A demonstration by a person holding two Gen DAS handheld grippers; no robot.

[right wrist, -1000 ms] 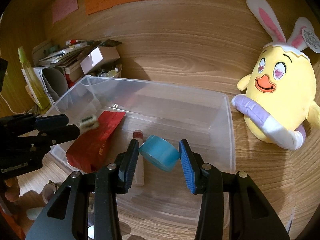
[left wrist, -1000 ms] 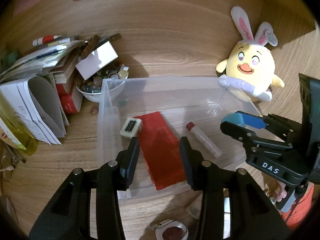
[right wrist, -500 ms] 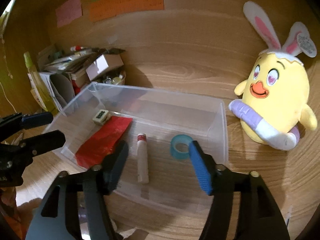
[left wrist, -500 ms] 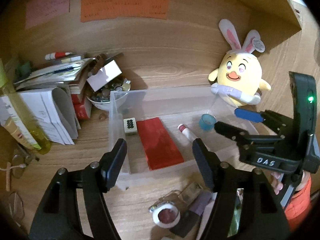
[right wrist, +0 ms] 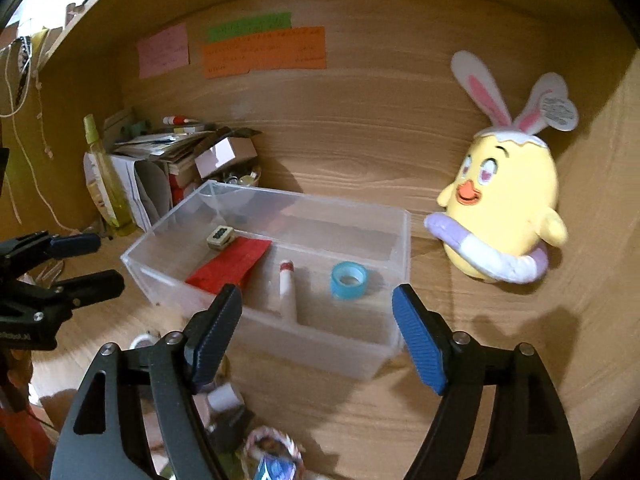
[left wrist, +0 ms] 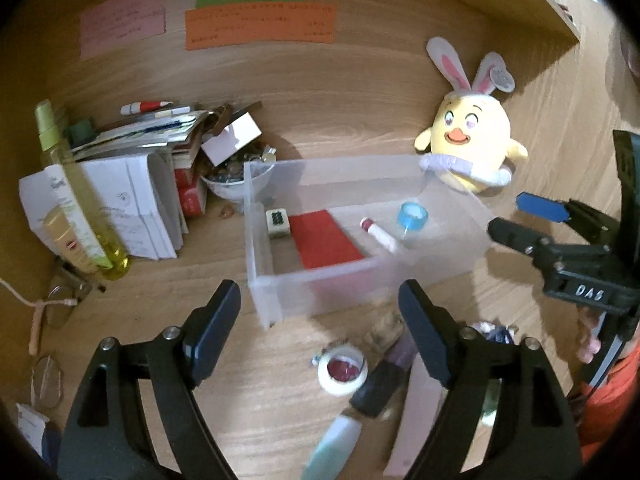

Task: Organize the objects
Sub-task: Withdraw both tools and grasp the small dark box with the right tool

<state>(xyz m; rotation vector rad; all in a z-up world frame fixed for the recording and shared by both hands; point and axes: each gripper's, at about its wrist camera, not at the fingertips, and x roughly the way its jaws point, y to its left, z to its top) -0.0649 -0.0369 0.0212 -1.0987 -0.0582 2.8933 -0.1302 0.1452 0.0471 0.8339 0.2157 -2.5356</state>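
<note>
Clear bin (right wrist: 394, 344) on the wooden desk holds a tile (right wrist: 220, 237), red packet (right wrist: 230, 265), white tube (right wrist: 287, 292) and blue tape roll (right wrist: 349, 280), all lying loose. Left gripper (left wrist: 320, 326) and right gripper (right wrist: 317, 330) both hover just outside the near wall, jaws opening, nothing between them. Leftover clutter sits below, including a white tape roll (left wrist: 342, 369). Risk, as I judge it: reaching down for it, a finger could clip the light bin and shove it.
</note>
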